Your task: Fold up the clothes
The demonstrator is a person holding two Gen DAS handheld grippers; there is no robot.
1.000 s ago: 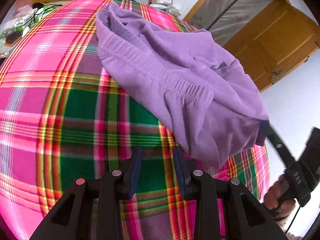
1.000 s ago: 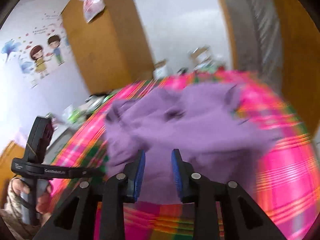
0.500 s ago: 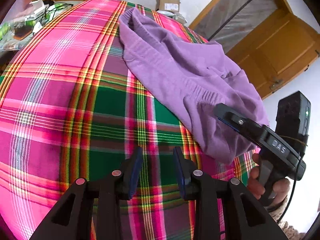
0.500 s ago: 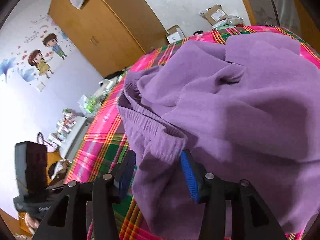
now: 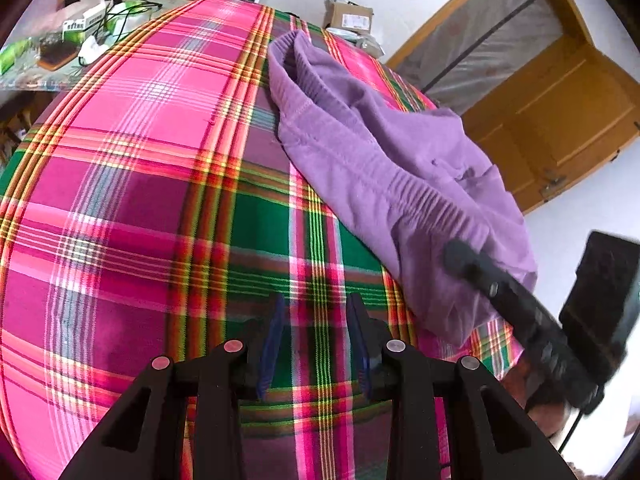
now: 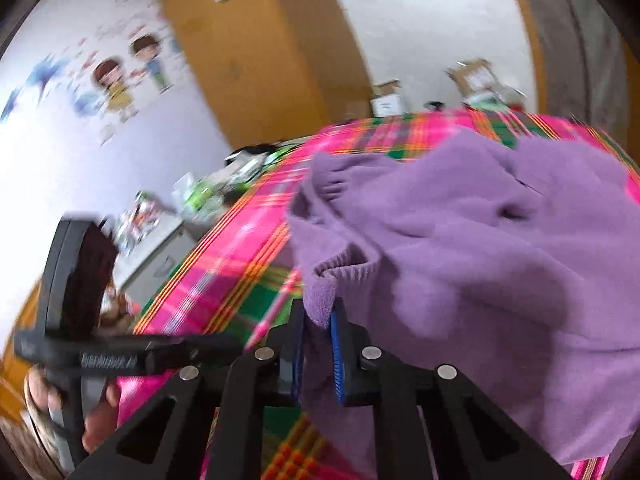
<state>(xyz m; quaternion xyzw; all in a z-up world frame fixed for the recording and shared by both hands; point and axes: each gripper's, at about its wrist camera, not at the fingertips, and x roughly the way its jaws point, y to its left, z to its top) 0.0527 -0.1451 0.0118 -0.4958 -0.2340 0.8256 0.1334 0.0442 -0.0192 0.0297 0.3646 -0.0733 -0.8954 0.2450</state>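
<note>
Purple garment (image 5: 384, 168) crumpled along the right side of the plaid-covered tabletop (image 5: 152, 184), running from far edge to near-right corner. Right tongs (image 6: 316, 344) closing on a ribbed fold at the near edge, cloth between the blue pads. Left tongs (image 5: 316, 344) parted over bare plaid, gripping nothing, just left of the garment. Cardboard boxes (image 5: 348, 16) beyond the far edge.

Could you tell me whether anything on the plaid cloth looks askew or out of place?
Only the purple garment: it lies crumpled and diagonal on the plaid cloth, its near edge bunched between the closing right hand-held gripper.
</note>
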